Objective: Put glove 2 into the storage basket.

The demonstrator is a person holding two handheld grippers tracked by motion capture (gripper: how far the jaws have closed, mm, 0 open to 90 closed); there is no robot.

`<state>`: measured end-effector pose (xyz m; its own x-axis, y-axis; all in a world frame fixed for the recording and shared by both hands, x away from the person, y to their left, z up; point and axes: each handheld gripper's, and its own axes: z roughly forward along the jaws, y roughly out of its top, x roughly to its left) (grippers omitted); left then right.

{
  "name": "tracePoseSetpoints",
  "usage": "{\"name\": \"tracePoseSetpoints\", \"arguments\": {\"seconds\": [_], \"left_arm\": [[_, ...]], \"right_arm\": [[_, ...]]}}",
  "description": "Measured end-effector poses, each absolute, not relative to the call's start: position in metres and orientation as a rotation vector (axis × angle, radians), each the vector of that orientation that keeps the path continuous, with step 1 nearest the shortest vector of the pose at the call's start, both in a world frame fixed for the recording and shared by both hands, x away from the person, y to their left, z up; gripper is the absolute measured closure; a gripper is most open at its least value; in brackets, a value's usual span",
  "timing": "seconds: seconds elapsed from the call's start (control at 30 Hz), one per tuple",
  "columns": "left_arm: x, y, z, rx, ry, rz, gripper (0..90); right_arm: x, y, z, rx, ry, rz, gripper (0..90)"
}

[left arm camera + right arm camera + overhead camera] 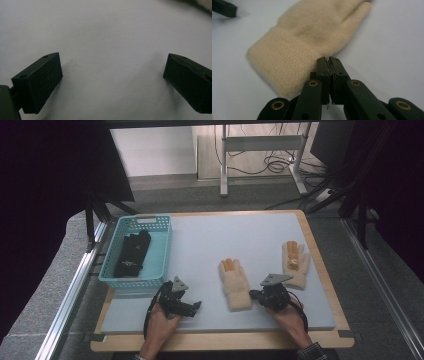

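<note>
In the right gripper view, the right gripper [329,60] has its jaws pressed together with no gap, their tips at the lower right edge of the near glove's [307,42] ribbed cuff. Whether any fabric is pinched between them cannot be told. In the high view this gripper [256,295] sits at lower centre-right of the frame, just right of that cream glove [235,282], which lies flat with its orange-tipped fingers pointing up the frame.

In the left gripper view, the left gripper [112,72] is spread wide, its jaws far apart over bare white mat with nothing between them. In the high view it [196,306] sits at lower centre-left, just below the lower right corner of the blue basket [165,245].

A second cream glove [295,262] lies at right of the frame, close to the mat's [240,235] right edge. The basket holds a black glove [132,254] and stands at the mat's left edge. The middle and upper part of the mat lie bare, between basket and gloves.
</note>
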<state>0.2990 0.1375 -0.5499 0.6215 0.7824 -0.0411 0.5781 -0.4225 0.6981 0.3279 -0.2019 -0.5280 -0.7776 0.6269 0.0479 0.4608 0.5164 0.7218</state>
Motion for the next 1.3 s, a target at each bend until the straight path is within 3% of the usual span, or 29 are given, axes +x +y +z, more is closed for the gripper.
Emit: {"name": "tracePoseSetpoints", "arguments": {"seconds": [0.17, 0.37, 0.6, 1.03, 1.3], "left_arm": [[0.299, 0.138, -0.550, 2.154, 1.061, 0.381, 2.1], [0.299, 0.138, -0.550, 2.155, 1.062, 0.381, 2.1], [0.299, 0.138, -0.550, 2.155, 1.063, 0.380, 2.1], [0.299, 0.138, -0.550, 2.155, 1.063, 0.380, 2.1], [0.299, 0.138, -0.550, 2.155, 1.063, 0.380, 2.1]], "right_arm": [[0.322, -0.188, -0.529, 0.857, 2.568, 1.114, 84.4], [0.334, -0.199, -0.520, 0.921, 2.504, 1.121, 80.1], [0.351, -0.235, -0.511, 1.024, 2.401, 1.109, 69.9], [0.385, -0.303, -0.489, 1.159, 2.202, 1.044, 62.4], [0.409, -0.329, -0.495, 1.189, 2.168, 0.997, 49.6]]}}
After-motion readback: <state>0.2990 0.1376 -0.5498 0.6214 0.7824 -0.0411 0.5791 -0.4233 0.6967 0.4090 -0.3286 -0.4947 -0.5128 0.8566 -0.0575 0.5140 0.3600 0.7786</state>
